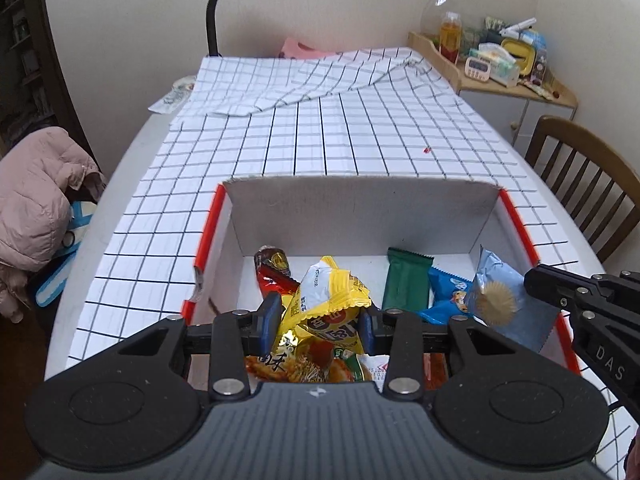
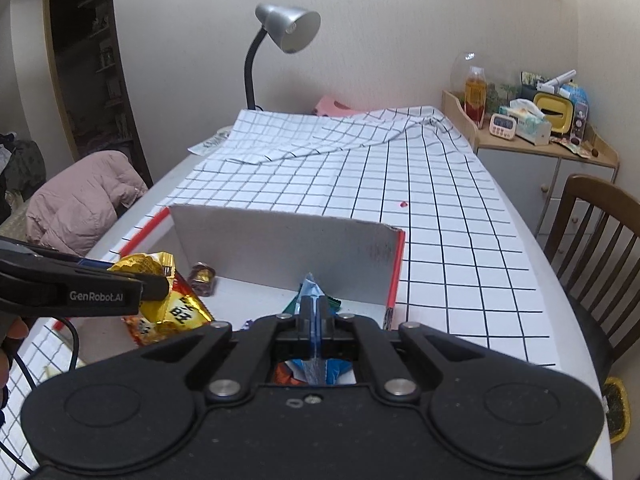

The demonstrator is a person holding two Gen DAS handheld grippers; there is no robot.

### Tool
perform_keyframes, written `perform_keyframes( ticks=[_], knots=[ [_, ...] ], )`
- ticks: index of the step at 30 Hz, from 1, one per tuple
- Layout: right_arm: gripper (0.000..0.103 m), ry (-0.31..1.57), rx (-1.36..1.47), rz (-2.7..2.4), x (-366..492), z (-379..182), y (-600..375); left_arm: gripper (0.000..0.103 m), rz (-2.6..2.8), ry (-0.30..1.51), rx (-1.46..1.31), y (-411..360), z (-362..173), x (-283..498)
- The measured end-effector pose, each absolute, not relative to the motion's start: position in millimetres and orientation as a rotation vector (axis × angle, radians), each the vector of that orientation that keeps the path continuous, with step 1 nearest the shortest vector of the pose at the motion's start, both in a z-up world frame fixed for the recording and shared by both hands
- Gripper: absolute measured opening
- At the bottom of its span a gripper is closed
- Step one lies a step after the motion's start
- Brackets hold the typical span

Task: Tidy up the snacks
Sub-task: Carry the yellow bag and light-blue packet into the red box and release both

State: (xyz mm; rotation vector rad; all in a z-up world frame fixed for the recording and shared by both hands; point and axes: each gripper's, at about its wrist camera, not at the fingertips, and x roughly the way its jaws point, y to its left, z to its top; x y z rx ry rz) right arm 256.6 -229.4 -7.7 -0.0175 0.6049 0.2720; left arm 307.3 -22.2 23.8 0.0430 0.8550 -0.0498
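Observation:
A shallow white box with orange edges (image 1: pixel 352 216) sits on the checked tablecloth and holds several snack packets. My left gripper (image 1: pixel 318 326) is shut on a yellow snack packet (image 1: pixel 332 300) above the box's near left part. My right gripper (image 2: pixel 316 316) is shut on a light blue packet (image 1: pixel 500 300), seen edge-on in the right wrist view (image 2: pixel 314 292), over the box's right side. A green packet (image 1: pixel 406 284), a blue packet (image 1: pixel 444 292) and a dark red packet (image 1: pixel 274 270) lie in the box. The yellow packet also shows in the right wrist view (image 2: pixel 160 280).
A silver desk lamp (image 2: pixel 288 28) stands at the table's far end beside a folded part of the cloth (image 1: pixel 320 80). A wooden chair (image 2: pixel 592 240) stands at the right. A pink jacket (image 1: pixel 36 200) lies at the left. A cluttered cabinet (image 2: pixel 540 128) stands at the far right.

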Motion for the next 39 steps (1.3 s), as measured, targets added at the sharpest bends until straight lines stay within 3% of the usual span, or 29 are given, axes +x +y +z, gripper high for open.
perform_keyframes(
  ticks=[21, 27, 30, 35, 39],
  knots=[
    [0.001, 0.692, -0.016, 0.267, 275.2, -39.3, -229.2, 0.039, -0.035, 0.948, 0.091, -23.7, -10.2, 339.3],
    [0.008, 0.694, -0.018, 0.263, 271.2, -39.4, -230.8, 0.04, -0.025, 0.937, 0.08, -23.8, -7.1, 335.5],
    [0.015, 0.691, -0.024, 0.259, 266.6, -37.7, -230.0, 0.045, -0.024, 0.927, 0.074, -24.2, -3.6, 332.0],
    [0.019, 0.686, -0.017, 0.249, 260.3, -33.4, -232.3, 0.057, -0.03, 0.912, 0.062, -23.4, 2.8, 324.4],
    [0.026, 0.674, -0.019, 0.251, 251.4, -27.5, -232.5, 0.059, -0.035, 0.897, 0.052, -23.1, 9.3, 315.4]
  ],
)
